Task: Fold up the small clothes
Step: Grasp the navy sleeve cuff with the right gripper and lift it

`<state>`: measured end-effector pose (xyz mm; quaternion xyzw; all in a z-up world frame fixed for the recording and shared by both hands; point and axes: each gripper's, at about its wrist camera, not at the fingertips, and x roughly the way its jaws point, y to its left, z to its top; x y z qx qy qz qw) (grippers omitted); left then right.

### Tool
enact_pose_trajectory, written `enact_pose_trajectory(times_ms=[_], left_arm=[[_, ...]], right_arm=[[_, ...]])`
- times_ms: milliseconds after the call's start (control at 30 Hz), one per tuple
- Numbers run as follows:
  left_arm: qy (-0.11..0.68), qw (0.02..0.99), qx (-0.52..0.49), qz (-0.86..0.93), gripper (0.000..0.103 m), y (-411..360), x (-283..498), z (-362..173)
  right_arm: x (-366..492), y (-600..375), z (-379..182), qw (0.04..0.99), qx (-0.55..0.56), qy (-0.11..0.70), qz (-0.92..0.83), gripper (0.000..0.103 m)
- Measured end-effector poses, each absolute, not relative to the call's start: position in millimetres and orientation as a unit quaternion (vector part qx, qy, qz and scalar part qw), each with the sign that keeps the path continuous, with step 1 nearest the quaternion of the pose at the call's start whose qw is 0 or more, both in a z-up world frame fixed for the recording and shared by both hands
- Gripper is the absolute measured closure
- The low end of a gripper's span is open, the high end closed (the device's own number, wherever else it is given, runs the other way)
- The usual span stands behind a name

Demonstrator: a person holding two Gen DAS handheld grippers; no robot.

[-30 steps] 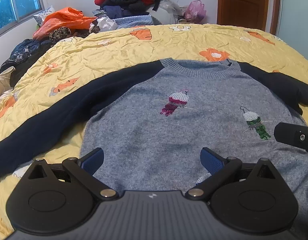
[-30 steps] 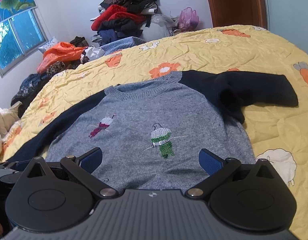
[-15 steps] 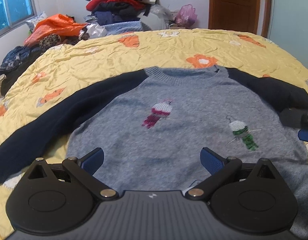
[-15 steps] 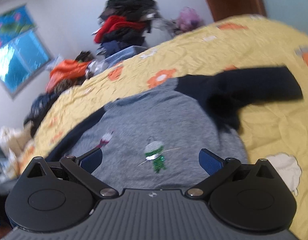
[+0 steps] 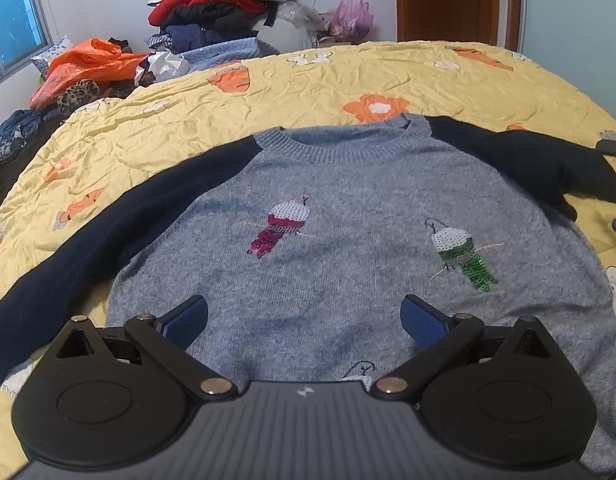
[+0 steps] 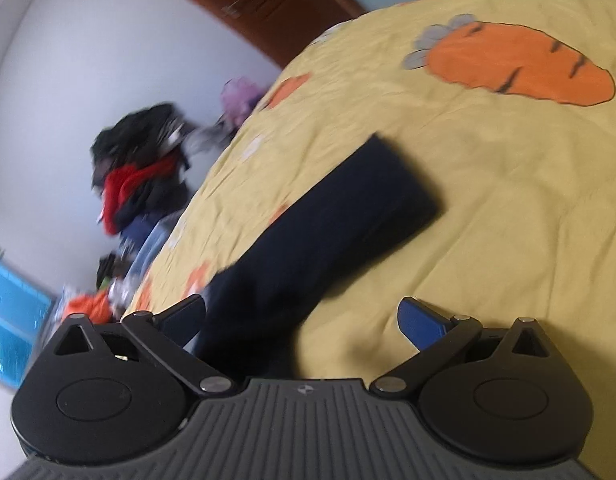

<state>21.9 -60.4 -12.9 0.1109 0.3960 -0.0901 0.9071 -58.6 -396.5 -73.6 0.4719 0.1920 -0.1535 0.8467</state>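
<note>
Item: grey knit sweater (image 5: pixel 348 248) with navy sleeves, laid flat, front up, on a bed under a yellow bedspread (image 5: pixel 308 84) printed with orange flowers and carrots. Neckline points toward the far wall; hem lies nearest the left claw.

Decoration: two sequinned birds on the chest, one pink (image 5: pixel 281 226), one green (image 5: pixel 464 254). A third bird outline shows partly at the hem, just behind the claw body.

Left claw (image 5: pixel 303 318): released, blue pads spread wide, poised over the lower hem of the sweater, nothing between the pads. Whether the pads touch the knit cannot be told.

Left sleeve (image 5: pixel 91 248): stretched out long across the bedspread, running toward the near left edge.

Right sleeve (image 6: pixel 328 224): bent outward from the shoulder, cuff end lying flat on the bedspread. In the right wrist view, which is tilted and blurred, it runs from the cuff down toward the right claw's left pad.

Right claw (image 6: pixel 301 318): released, pads apart, held just over the sleeve's shoulder end; contact cannot be told.

Surroundings: heap of clothes (image 5: pixel 211 8) against the far wall, orange plastic bag (image 5: pixel 87 64), pink bag (image 5: pixel 352 16), wooden door (image 5: pixel 448 0), window (image 5: pixel 11 20).

Markings: no legible writing or brand; a small emblem on each claw body, unreadable.
</note>
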Motion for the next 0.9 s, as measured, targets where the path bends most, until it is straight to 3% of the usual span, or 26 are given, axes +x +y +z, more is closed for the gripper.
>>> enact_pose_trajectory(times_ms=[367,467,533,667,900], left_arm=[[0.403,0.904,0.123,-0.078,0.0,-61.3,20.7,-15.7],[0.402,0.904,0.128,-0.076,0.0,-61.7,19.4,-14.4],[0.4,0.904,0.13,-0.074,0.0,-61.6,18.8,-12.9],[0.398,0.905,0.132,-0.072,0.0,-61.2,19.0,-10.2],[0.394,0.908,0.12,-0.071,0.0,-55.0,22.4,-7.7]], right_arm=[[-23.8,-433.1,-88.9,0.848,0.482,0.089,-0.2,0.021],[-12.3,-442.4,-92.1,0.843,0.477,0.115,-0.219,0.048],[-9.9,-450.4,-98.6,0.83,0.495,0.131,-0.221,0.084],[-19.6,-463.0,-97.5,0.831,0.492,0.138,-0.22,0.085],[-68.0,-516.9,-38.0,0.876,0.353,0.105,-0.312,0.086]])
